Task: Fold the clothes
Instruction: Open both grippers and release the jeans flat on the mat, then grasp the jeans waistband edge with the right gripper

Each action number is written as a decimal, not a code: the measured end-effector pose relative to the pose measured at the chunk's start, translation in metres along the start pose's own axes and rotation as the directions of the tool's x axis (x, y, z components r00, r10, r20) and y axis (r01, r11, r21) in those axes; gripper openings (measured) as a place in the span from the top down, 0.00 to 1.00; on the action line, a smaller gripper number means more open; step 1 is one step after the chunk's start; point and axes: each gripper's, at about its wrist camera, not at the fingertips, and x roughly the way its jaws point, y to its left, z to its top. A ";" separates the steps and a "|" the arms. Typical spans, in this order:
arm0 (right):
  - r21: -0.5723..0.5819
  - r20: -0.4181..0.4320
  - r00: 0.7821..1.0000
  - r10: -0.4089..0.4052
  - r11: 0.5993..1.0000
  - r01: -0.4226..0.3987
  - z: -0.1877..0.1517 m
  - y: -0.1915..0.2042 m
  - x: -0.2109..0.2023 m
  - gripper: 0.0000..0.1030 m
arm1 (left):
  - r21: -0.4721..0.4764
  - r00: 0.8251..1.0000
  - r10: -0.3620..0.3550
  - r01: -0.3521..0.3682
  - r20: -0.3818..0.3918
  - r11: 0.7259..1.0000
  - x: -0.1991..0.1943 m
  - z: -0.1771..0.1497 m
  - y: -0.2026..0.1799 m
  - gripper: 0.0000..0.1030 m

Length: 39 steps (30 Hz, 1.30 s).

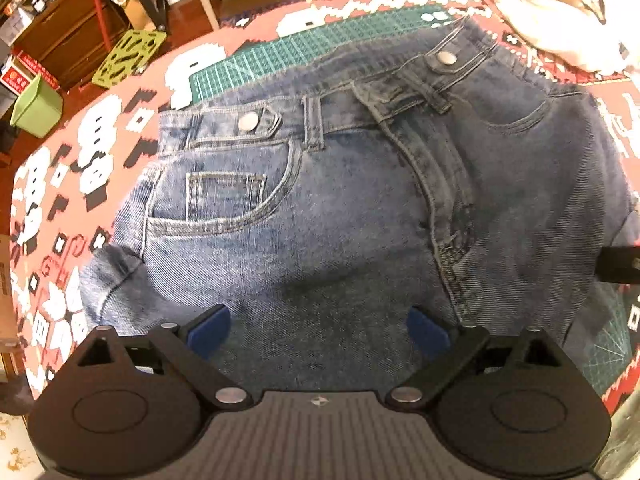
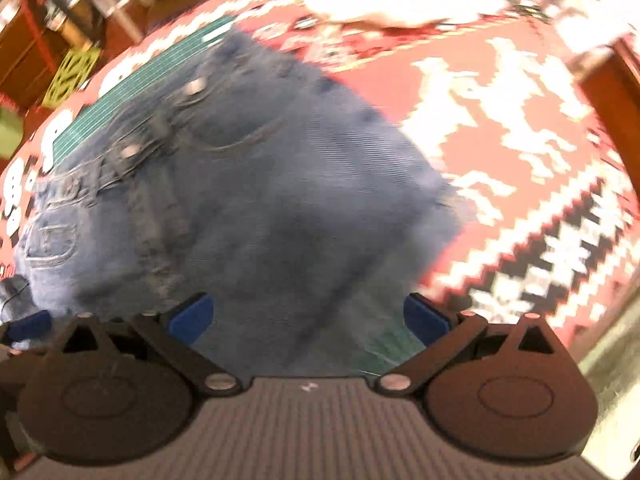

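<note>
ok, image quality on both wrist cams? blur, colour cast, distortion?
Left wrist: sharp, stitching on the jeans reads clearly; warm orange cast; strong fisheye bending of the tablecloth; white cloth nearly blown out. Right wrist: heavy motion blur across denim and cloth, only the right claw stays crisp.

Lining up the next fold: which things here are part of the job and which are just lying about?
Job: jeans; left gripper and right gripper, both open above the denim; white garment, possibly next.

Lying about: green cutting mat, patterned tablecloth, green bin.
</note>
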 end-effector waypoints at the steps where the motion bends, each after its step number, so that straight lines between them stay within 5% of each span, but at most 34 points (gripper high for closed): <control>1: 0.010 0.006 1.000 -0.021 1.000 0.021 -0.006 -0.010 -0.003 0.02 | 0.013 1.000 0.011 -0.011 0.001 1.000 -0.002 0.001 -0.001 0.07; 6: 0.053 0.013 0.997 -0.080 0.995 0.079 -0.028 -0.049 0.001 0.22 | 0.114 0.999 0.037 -0.041 0.037 0.993 -0.015 -0.001 -0.021 0.07; 13: 0.083 0.039 0.998 -0.042 0.996 0.039 -0.024 -0.054 0.029 0.63 | 0.213 0.999 0.038 -0.043 0.028 0.976 -0.013 -0.002 -0.045 0.07; 26: 0.189 0.045 0.995 0.093 0.977 -0.100 -0.004 -0.073 0.063 0.68 | 0.266 0.998 0.050 -0.058 0.037 0.962 -0.019 0.004 -0.072 0.07; 39: 0.205 0.000 0.998 0.055 0.977 -0.054 0.014 -0.073 0.047 0.93 | 0.156 0.998 0.066 -0.067 0.011 0.985 -0.022 0.005 -0.058 0.07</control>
